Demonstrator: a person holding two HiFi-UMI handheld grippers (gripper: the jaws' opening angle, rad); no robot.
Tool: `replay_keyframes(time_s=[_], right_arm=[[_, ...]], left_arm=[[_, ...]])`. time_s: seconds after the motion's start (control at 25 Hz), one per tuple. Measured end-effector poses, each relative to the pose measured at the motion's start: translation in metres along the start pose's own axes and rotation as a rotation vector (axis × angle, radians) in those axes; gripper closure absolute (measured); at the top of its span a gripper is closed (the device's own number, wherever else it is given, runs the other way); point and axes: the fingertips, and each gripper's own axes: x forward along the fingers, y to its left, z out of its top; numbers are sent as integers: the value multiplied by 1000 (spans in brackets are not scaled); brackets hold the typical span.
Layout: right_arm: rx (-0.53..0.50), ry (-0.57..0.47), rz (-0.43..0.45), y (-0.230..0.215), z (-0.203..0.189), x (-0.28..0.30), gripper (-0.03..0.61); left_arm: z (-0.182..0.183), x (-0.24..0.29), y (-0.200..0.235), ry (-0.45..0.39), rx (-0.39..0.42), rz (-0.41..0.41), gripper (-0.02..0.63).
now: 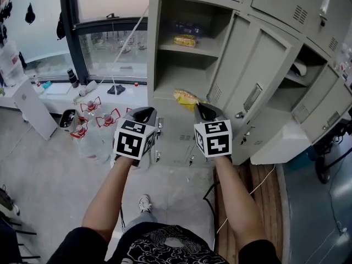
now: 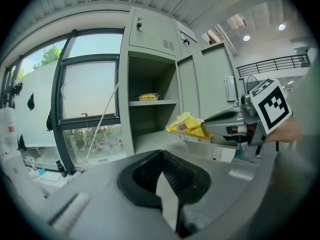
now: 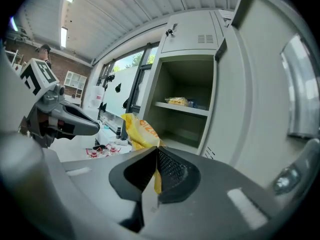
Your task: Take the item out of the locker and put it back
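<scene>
The left gripper [image 1: 144, 113] has its fingers [image 2: 173, 175] clenched on nothing. The right gripper [image 1: 204, 110] grasps 1 yellow snack bag [image 1: 186, 98] by its edge, in the air just in front of the open locker [image 1: 154, 48]'s lower compartment.

Bright daylight floods from the window [image 1: 110, 48], fisheye edges warped, corners black.

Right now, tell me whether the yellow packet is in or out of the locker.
Out: the right gripper pinches the yellow packet in front of the locker.
</scene>
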Motion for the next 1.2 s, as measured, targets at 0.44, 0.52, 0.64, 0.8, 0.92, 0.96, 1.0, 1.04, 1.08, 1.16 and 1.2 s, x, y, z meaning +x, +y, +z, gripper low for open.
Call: replay_keyframes(time_s=[0.44, 0.52, 0.64, 0.8, 0.92, 0.96, 1.0, 1.04, 1.08, 1.16, 1.2], right_arm=[[18, -42, -14, -10, -8, -69, 552], [24, -53, -16, -10, -8, -81, 552], [35, -70, -20, -11, -8, -97, 552], [48, -87, -25, -9, -6, -119, 552], [67, -96, -38, -7, -5, -133, 552], [75, -95, -45, -6, -6, -137, 552], [83, -92, -52, -5, -8, -142, 552], [89, -89, -59, -3, -10, -146, 552], [92, -86, -67, -2, -11, -151, 552], [98, -84, -89, -2, -11, -159, 552], [102, -84, -103, -3, -11, -163, 552]], left_arm=[[8, -13, -62, -21, 28, -31, 614], [10, -17, -73, -23, 33, -41, 614], [13, -23, -87, -24, 41, -50, 614], [14, -33, -101, -28, 48, -56, 614], [16, -40, -108, -30, 56, -69, 614], [16, -42, -110, -30, 59, -76, 614], [16, -44, -112, -29, 61, -83, 614], [15, -46, -114, -29, 61, -90, 614], [15, -47, -116, -28, 61, -99, 614], [16, -49, -122, -30, 65, -123, 614], [17, -50, -125, -31, 70, -139, 614]])
